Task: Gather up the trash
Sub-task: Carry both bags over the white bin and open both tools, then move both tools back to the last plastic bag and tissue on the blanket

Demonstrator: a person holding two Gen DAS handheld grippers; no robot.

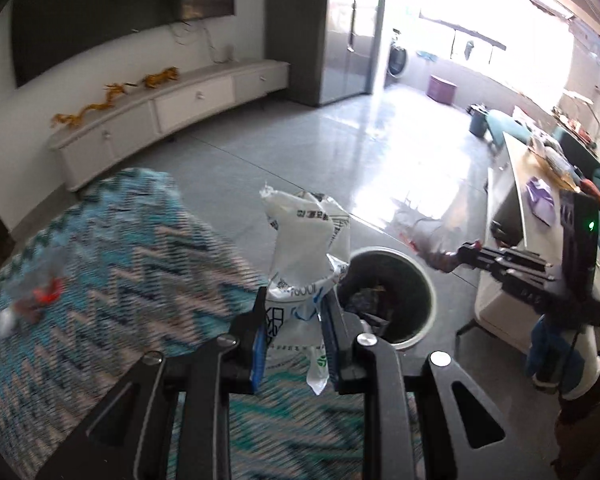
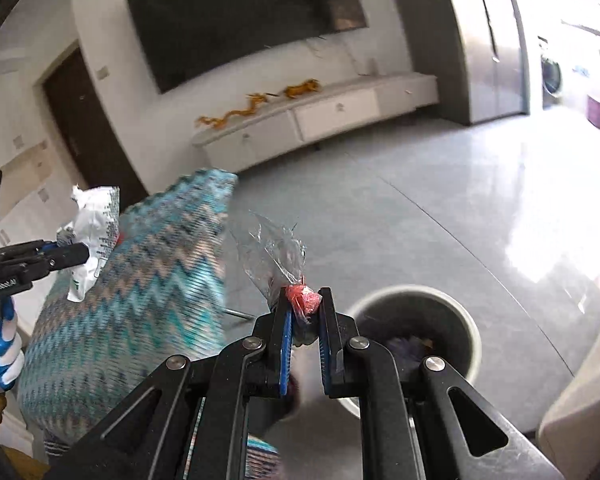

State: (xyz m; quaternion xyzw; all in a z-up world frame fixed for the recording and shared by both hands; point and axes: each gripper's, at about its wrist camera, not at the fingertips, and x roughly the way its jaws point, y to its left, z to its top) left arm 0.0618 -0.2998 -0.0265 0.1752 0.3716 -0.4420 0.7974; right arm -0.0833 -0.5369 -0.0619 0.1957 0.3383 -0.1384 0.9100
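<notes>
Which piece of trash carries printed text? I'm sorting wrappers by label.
The crumpled white plastic packet in the left claw carries dark print. The clear cellophane wrapper with a red tip in the right claw shows none.

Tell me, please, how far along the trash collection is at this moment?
Done: the bin already holds some dark scraps. In hand: the left claw grips a crumpled white wrapper, and the right claw grips a clear wrapper with a red knot; both hang near the bin, not yet dropped. Left: releasing both, then a small red and white scrap on the zigzag blanket.
</notes>
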